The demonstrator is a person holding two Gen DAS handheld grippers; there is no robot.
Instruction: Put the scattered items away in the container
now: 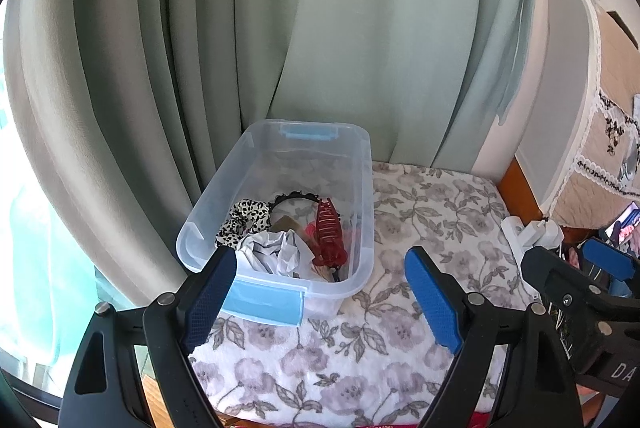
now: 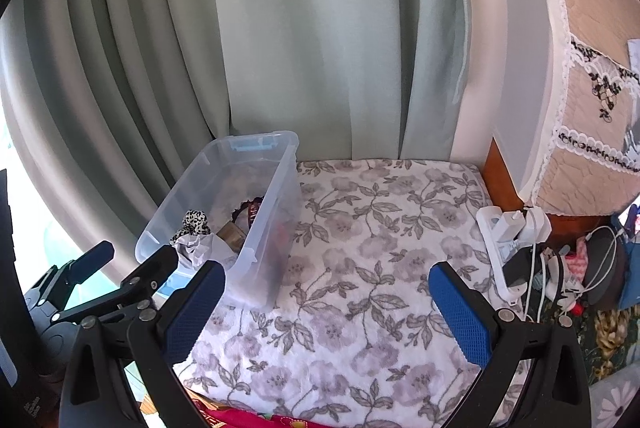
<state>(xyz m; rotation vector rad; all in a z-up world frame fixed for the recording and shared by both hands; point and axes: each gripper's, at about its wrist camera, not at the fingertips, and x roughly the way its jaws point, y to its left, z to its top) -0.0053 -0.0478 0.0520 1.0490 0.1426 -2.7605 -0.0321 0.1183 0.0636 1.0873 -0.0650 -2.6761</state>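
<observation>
A clear plastic container (image 1: 362, 164) with blue latches stands on the floral cloth (image 1: 432, 212) at the left, by the curtain. Inside lie a red hair claw (image 1: 329, 234), a leopard-print scrunchie (image 1: 244, 218), a black headband (image 1: 296, 197) and crumpled white paper (image 1: 276, 248). My left gripper (image 1: 320, 292) is open and empty, just in front of the container's near end. My right gripper (image 2: 326, 312) is open and empty over the bare cloth (image 2: 380, 228), right of the container (image 2: 280, 196). The left gripper also shows in the right wrist view (image 2: 128, 264).
A pale green curtain (image 1: 320, 28) hangs behind. A white power strip with plugs (image 2: 508, 232) and tangled cables (image 2: 560, 268) lie at the cloth's right edge. A covered appliance with lace trim (image 2: 560, 88) stands at the right on a wooden surface.
</observation>
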